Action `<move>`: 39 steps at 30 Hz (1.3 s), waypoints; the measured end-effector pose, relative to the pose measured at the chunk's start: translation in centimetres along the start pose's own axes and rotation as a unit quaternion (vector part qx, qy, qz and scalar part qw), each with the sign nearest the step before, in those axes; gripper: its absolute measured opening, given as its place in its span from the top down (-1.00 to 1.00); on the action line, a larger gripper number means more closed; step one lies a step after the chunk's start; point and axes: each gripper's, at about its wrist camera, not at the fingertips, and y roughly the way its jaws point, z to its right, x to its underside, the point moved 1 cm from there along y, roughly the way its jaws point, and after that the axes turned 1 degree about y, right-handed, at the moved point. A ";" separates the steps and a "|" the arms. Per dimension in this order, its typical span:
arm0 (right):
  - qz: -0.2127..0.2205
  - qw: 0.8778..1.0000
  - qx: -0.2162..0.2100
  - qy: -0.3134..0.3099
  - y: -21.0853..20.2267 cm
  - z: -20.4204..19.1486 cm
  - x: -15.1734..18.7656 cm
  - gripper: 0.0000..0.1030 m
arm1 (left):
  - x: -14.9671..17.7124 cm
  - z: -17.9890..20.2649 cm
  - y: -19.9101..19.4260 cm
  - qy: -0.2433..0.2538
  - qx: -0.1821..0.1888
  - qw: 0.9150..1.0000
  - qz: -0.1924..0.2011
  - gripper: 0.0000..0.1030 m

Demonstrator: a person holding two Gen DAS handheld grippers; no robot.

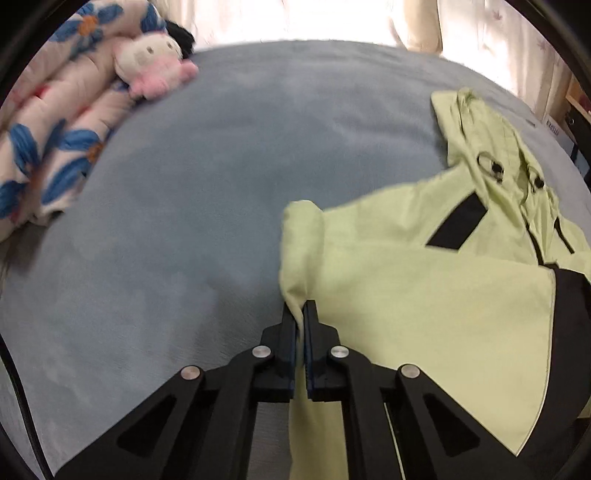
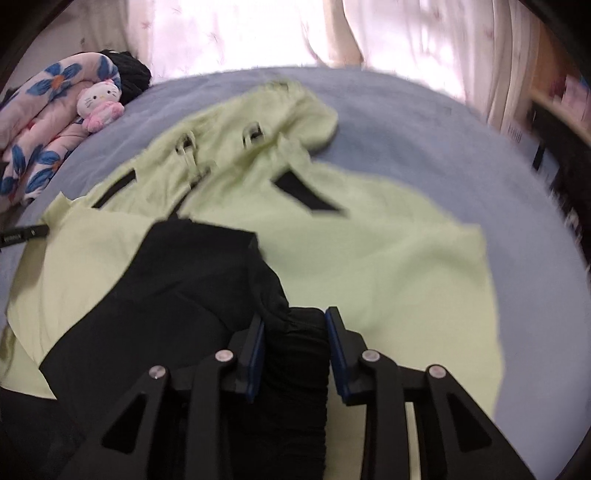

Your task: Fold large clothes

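A light green hooded jacket (image 1: 424, 295) with black panels lies spread on the blue-grey bed (image 1: 203, 184). In the left wrist view my left gripper (image 1: 300, 308) is shut on a bunched fold of green fabric at the jacket's left edge, and the cloth hangs down between the fingers. In the right wrist view the jacket (image 2: 388, 266) lies front up with its hood (image 2: 280, 114) at the far end. A black sleeve (image 2: 177, 280) is laid across the body. My right gripper (image 2: 295, 317) has its blue pads against the sleeve's ribbed black cuff.
A floral quilt (image 1: 48, 122) and a white and pink plush toy (image 1: 147, 62) lie at the bed's far left. Bright curtains (image 2: 240, 33) hang behind the bed. A wooden shelf (image 2: 554, 122) stands at the right. Bare sheet stretches left of the jacket.
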 end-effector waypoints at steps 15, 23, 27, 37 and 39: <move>0.022 0.998 0.016 0.059 -3.0 -0.2 -0.1 0.08 | 0.4 -3.3 -3.2 -0.052 0.001 0.998 -0.023 0.46; -0.030 0.985 -0.145 0.093 -4.4 -7.8 2.3 -0.06 | 5.5 3.9 -7.4 -0.060 0.097 0.994 0.000 -0.22; -0.052 0.988 -0.141 0.024 -2.8 -12.5 3.7 -0.06 | 8.4 6.7 -4.9 -0.036 0.039 0.999 -0.014 -0.22; -0.044 0.995 -0.039 0.076 -1.2 -1.9 5.5 0.39 | 10.0 0.5 -1.2 -0.067 0.001 0.997 -0.022 -0.75; -0.047 0.996 -0.031 0.062 -1.5 -1.9 5.5 0.43 | 10.1 -0.9 -0.6 -0.096 0.030 0.994 -0.030 -0.75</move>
